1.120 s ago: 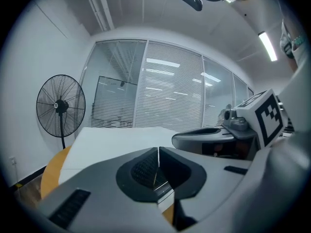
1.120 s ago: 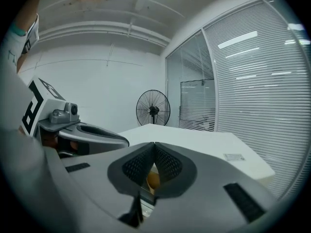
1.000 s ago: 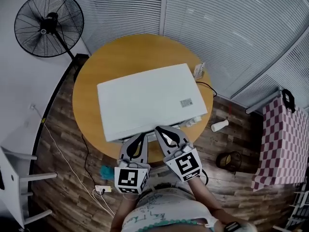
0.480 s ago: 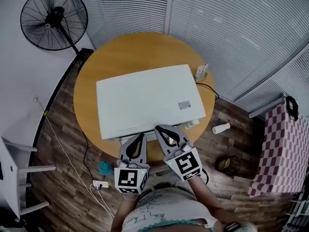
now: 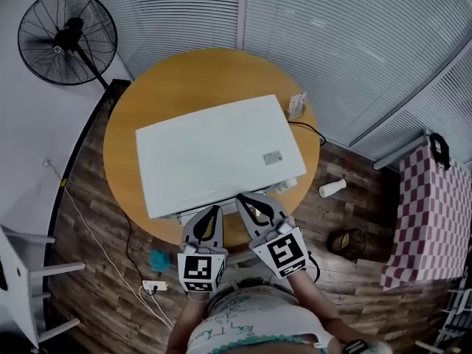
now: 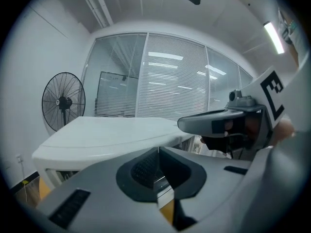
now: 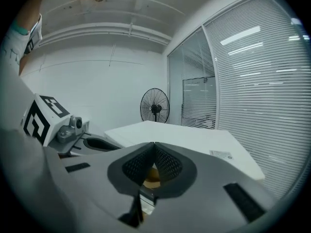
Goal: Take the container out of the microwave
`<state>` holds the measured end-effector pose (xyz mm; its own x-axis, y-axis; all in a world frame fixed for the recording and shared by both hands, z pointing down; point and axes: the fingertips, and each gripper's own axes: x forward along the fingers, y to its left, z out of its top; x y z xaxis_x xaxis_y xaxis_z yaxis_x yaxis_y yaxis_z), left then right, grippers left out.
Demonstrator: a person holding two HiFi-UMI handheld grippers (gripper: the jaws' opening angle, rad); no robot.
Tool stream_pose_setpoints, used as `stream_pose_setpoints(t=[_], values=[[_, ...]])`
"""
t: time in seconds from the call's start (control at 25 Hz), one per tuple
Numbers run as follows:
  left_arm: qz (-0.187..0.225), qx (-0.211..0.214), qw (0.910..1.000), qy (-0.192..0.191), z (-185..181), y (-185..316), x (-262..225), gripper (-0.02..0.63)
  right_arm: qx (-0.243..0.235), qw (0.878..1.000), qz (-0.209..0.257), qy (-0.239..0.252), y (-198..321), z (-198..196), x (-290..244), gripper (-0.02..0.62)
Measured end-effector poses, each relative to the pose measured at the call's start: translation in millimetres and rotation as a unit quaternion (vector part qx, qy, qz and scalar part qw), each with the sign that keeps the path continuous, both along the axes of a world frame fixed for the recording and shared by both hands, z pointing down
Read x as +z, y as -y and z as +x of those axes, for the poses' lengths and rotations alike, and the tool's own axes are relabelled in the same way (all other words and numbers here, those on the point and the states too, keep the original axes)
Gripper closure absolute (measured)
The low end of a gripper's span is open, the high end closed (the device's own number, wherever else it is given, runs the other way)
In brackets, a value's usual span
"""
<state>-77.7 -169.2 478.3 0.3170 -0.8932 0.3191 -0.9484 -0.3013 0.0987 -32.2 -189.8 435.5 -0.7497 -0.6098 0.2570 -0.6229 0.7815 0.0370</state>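
Left claw (image 5: 214, 211) and right claw (image 5: 243, 199) pinched shut, empty, fronting the microwave (image 5: 214, 153); I judge nothing done, container unseen.

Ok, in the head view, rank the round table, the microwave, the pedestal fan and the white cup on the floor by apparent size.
1. round wooden table
2. microwave
3. pedestal fan
4. white cup, smallest by far, though it also lies farthest from the camera.
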Motion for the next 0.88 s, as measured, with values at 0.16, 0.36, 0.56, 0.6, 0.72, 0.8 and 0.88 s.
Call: stream_pose_setpoints(t=[0.16, 0.36, 0.56, 0.6, 0.72, 0.8, 0.88], values=[[-0.02, 0.008, 0.9997, 0.013, 1.9, 2.4, 21.2, 0.589, 0.013, 1.0, -0.011, -0.01, -1.5, 10.0, 2.0, 0.601], [-0.048, 0.014, 0.9983, 0.03, 2.6, 5.6, 50.2, 0.589, 0.021, 1.0, -0.01, -0.012, -1.2, 17.9, 2.8, 0.601], [-0.073, 0.015, 0.996, 0.048, 1.0, 9.3, 79.2, 0.589, 0.031, 0.999, -0.014, -0.016, 0.4, 26.1, 2.2, 0.601], [-0.079, 0.015, 0.9956, 0.049, 1.7, 10.7, 82.2, 0.589, 0.033, 0.999, -0.013, -0.017, 1.1, 28.5, 2.9, 0.601], [-0.092, 0.016, 0.9942, 0.052, 3.5, 14.2, 92.1, 0.589, 0.04, 0.999, -0.009, -0.019, 3.8, 38.0, 5.8, 0.601], [-0.099, 0.018, 0.9932, 0.059, 2.0, 15.7, 98.6, 0.589, 0.046, 0.999, -0.006, -0.018, 5.7, 42.6, 6.5, 0.601], [-0.104, 0.016, 0.9924, 0.063, 0.0, 18.2, 103.2, 0.589, 0.053, 0.998, -0.01, -0.02, 8.1, 46.2, 6.0, 0.601]])
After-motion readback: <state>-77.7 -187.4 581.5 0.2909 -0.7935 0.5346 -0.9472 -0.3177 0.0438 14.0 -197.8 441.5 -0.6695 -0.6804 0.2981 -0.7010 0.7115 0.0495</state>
